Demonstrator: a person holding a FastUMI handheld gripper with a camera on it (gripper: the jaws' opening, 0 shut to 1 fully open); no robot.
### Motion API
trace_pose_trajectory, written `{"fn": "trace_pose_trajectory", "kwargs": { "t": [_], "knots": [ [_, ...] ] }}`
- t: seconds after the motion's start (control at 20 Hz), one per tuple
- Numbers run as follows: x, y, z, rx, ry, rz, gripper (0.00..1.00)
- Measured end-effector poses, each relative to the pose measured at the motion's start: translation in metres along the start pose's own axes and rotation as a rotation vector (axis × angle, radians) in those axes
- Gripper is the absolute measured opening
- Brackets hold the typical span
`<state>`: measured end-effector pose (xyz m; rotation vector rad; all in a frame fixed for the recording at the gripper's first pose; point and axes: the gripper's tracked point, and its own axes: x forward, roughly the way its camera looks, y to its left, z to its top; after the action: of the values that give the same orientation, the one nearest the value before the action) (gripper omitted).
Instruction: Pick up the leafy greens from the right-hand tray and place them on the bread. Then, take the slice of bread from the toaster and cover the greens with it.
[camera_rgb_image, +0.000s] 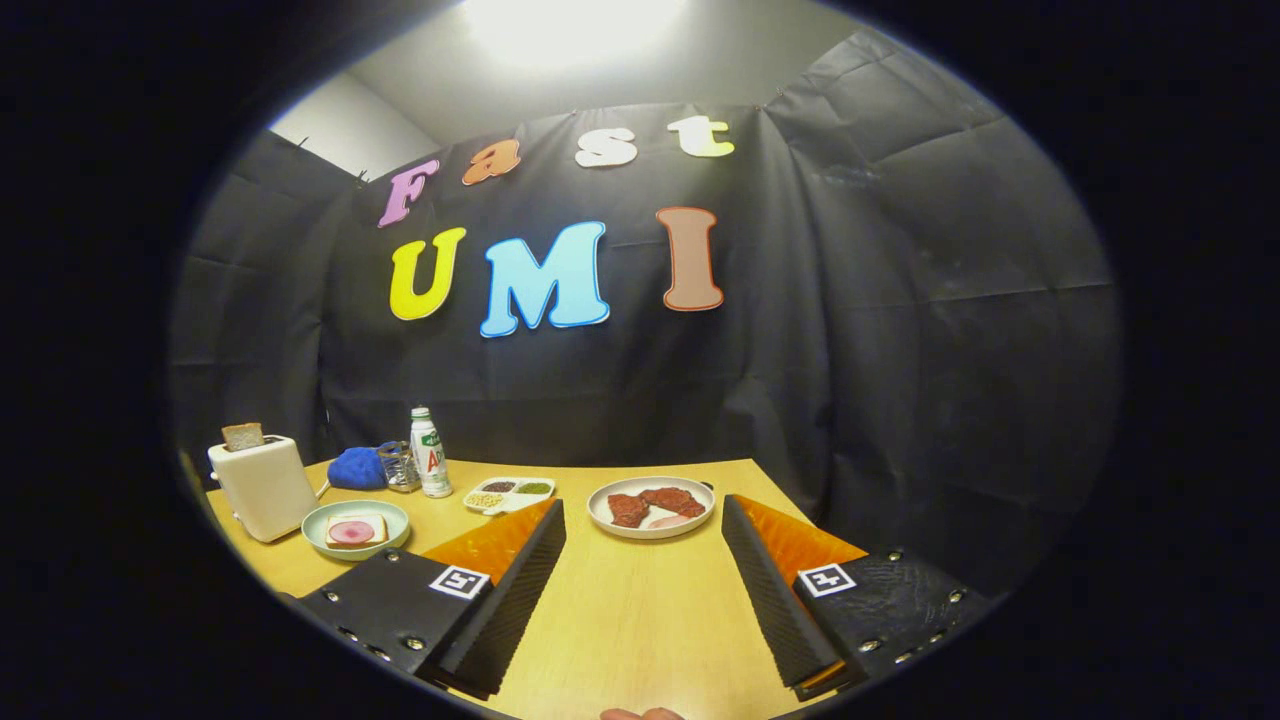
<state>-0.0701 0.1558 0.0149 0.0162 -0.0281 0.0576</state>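
My gripper is open above the wooden table, its two black ribbed fingers wide apart and holding nothing. Just beyond the fingertips, in line with the gap, a white plate carries reddish-brown leafy pieces and a pale slice. Far off past the left finger, a light green plate holds a slice of bread topped with a pink round slice. Behind that plate stands a white toaster with a brown slice of bread sticking out of its slot.
Along the back of the table are a blue cloth, a small glass, a white bottle and a white divided tray of small foods. The table's far edge meets the black cloth wall. A person's fingertip shows below the fingers.
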Motion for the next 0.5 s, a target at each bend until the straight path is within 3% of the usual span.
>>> {"fn": "trace_pose_trajectory", "kwargs": {
  "t": [0.5],
  "knots": [
    [0.01,0.073,-0.053,0.001,0.137,0.091,0.97]
  ]
}}
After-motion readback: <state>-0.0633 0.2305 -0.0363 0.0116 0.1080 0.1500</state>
